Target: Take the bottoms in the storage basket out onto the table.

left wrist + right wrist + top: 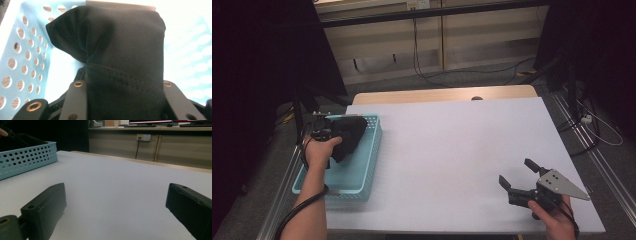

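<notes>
My left gripper pinches a black cloth above the blue basket at the table's left; my right gripper, jaws spread, rests near right.

The high view is dim, with black corners at the upper left and upper right, and the white table is evenly lit with weak shadows. In the left gripper view the top and right are overexposed, so the blue basket looks washed out. The black cloth shows little detail. The right gripper view is soft, its near jaws blurred at the bottom.
</notes>
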Demonstrator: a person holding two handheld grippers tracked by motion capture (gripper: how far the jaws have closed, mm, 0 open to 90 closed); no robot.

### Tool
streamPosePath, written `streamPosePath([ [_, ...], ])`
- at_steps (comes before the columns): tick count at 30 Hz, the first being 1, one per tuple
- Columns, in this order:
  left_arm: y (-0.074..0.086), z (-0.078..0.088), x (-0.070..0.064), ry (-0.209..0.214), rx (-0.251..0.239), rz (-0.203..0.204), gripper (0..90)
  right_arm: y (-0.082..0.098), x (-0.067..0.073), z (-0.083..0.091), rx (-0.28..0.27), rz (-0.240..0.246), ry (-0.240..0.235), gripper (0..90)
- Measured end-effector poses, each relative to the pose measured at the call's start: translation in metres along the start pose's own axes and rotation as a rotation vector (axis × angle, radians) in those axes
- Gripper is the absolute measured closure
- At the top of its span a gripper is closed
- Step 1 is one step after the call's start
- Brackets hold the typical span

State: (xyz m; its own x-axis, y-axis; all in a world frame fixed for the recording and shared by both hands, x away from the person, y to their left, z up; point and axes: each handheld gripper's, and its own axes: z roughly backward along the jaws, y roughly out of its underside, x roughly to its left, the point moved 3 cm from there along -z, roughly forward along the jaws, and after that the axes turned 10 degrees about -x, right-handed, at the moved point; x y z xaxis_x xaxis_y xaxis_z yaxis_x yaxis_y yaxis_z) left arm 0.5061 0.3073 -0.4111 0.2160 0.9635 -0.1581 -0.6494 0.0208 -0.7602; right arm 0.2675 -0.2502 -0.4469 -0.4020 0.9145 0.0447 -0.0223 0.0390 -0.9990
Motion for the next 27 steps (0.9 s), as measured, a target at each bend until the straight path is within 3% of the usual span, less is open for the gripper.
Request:
streamPosePath([
  [6, -0.019, 0.015, -0.010, 0.037, -0.024, -0.027, 61.5, 0.000, 0.001, -0.001, 0.001, -0.001, 0.000, 1.9],
  [11, -0.044, 0.033, -0.027, 0.109, -0.091, 0.020, 61.5, 0.000, 0.001, -0.001, 0.002, 0.000, 0.000, 1.9],
  [13, -0.047, 0.036, -0.029, 0.115, -0.094, 0.012, 61.5, 0.000, 0.001, -0.001, 0.002, -0.001, 0.000, 1.9],
  [15, -0.054, 0.041, -0.037, 0.138, -0.113, 0.003, 61.5, 0.000, 0.000, -0.001, 0.001, 0.000, 0.001, 1.9],
  [16, -0.060, 0.046, -0.046, 0.170, -0.121, -0.003, 61.5, 0.000, 0.000, -0.001, 0.002, -0.001, 0.001, 1.9],
  [17, -0.060, 0.046, -0.046, 0.170, -0.121, -0.003, 61.5, 0.000, 0.000, -0.001, 0.002, -0.001, 0.001, 1.9],
  [18, -0.064, 0.050, -0.058, 0.199, -0.133, -0.022, 61.5, 0.000, 0.001, -0.001, 0.002, 0.001, -0.001, 1.9],
  [19, -0.064, 0.050, -0.058, 0.199, -0.133, -0.022, 61.5, 0.000, 0.001, -0.001, 0.002, 0.001, -0.001, 1.9],
  [20, -0.067, 0.054, -0.073, 0.239, -0.140, -0.049, 61.6, 0.000, 0.001, -0.001, 0.004, 0.006, -0.003, 1.9],
  [22, -0.069, 0.057, -0.090, 0.277, -0.145, -0.076, 61.6, 0.001, 0.001, -0.002, 0.004, 0.004, -0.003, 1.9],
  [23, -0.069, 0.057, -0.090, 0.277, -0.145, -0.076, 61.5, 0.001, 0.001, -0.002, 0.004, 0.004, -0.003, 1.9],
  [24, -0.069, 0.060, -0.108, 0.316, -0.150, -0.105, 61.5, 0.001, 0.001, -0.002, 0.005, 0.006, -0.004, 1.9],
  [25, -0.069, 0.060, -0.108, 0.316, -0.150, -0.105, 61.5, 0.001, 0.001, -0.002, 0.005, 0.006, -0.004, 1.9],
  [26, -0.068, 0.062, -0.125, 0.354, -0.148, -0.136, 61.5, 0.001, 0.001, -0.002, 0.005, 0.006, -0.004, 1.9],
  [27, -0.067, 0.061, -0.132, 0.373, -0.150, -0.154, 61.5, 0.001, 0.001, -0.002, 0.005, 0.007, -0.004, 1.9],
])
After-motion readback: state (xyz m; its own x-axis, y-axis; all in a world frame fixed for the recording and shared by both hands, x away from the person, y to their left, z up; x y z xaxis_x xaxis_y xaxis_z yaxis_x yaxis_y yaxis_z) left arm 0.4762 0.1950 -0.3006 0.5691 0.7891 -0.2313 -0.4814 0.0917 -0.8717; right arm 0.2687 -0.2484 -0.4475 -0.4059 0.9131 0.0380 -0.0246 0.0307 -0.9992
